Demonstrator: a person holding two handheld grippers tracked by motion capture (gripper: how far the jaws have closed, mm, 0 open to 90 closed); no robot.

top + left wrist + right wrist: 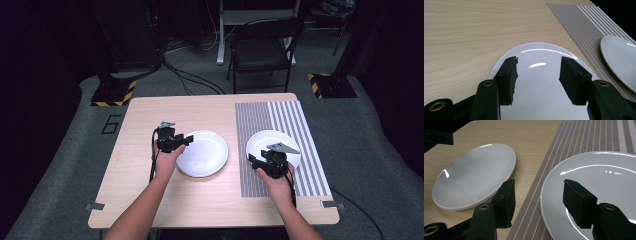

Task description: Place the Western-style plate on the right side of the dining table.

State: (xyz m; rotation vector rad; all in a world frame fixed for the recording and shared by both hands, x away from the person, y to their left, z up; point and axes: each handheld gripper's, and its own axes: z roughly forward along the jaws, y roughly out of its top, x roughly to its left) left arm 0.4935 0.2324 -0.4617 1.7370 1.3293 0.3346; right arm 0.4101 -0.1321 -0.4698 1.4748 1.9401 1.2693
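Currently, work from these readings.

Left plate (202,153): white, glossy, empty; it lies on the bare wood just beside the mat's left edge.
Right plate (273,145): same kind, also empty; it lies on the striped placemat (295,120).
Handling: judge both plates stiff, smooth, slippery and breakable. You should take hold at the rim, one jaw above and one below, and avoid the glazed centre.
Left gripper (538,71): jaws apart, holding nothing; it hovers over the left plate's near-left rim.
Right gripper (537,200): jaws apart, holding nothing; the right plate's near rim sits between them, one jaw over the mat, one over the plate.
Contact: you cannot tell from these views whether either gripper touches a plate.
Table (150,115): light wood, otherwise bare.
Risk: a shallow rim grip may slip; a dropped plate may chip.
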